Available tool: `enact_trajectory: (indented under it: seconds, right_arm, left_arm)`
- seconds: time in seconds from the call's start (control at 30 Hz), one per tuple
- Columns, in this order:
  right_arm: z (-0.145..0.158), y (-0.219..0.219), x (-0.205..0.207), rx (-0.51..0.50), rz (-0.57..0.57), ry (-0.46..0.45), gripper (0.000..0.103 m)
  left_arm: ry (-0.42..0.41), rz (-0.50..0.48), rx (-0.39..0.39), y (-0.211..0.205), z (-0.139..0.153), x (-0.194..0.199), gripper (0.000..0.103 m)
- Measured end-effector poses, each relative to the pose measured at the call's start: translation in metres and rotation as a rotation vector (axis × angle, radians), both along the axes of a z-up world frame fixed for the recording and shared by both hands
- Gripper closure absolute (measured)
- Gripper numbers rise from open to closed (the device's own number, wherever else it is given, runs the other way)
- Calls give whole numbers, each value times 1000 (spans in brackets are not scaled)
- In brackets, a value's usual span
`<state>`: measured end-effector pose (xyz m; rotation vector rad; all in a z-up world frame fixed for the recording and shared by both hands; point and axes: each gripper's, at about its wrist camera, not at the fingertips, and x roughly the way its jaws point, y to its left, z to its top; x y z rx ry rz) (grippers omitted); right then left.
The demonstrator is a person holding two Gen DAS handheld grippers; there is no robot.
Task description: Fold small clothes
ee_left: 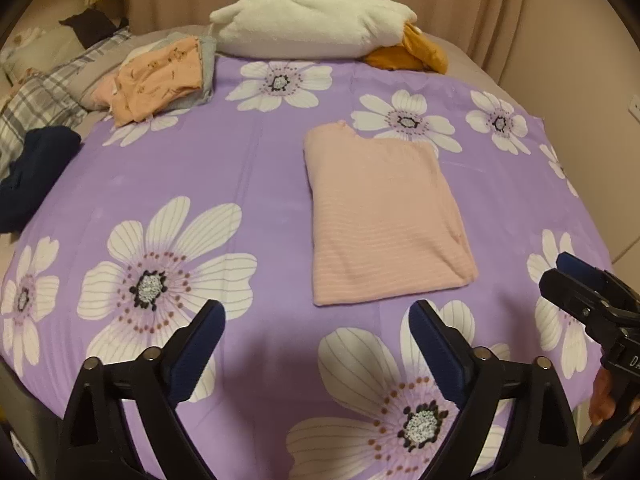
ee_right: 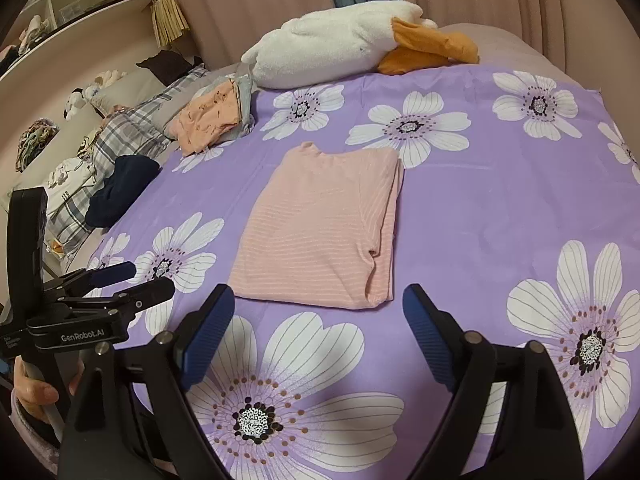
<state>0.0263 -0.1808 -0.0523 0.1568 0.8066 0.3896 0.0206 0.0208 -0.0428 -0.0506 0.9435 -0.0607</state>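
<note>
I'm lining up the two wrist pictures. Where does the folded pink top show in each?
Left wrist view: the folded pink top lies right of centre, beyond the open left tongs.
Right wrist view: it lies just left of centre, beyond the open right tongs.
Shared landmark: the white plush duck at the far edge of the bed.

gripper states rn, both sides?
Left gripper: open, holding nothing.
Right gripper: open, holding nothing; the pink folded top lies just ahead, untouched.
</note>
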Motion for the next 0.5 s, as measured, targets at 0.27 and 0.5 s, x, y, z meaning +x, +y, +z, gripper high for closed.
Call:
enact_trajectory:
  seconds: [0.27,0.5]
  right_arm:
    - [8,2,-6,-7,-6,-29,2]
    - [13,3,-10,-15,-13,-48,1]
  left_arm:
    - [-14,5,10,0,9,-5,9]
    - [-11,15,39,-1,10,-8,3]
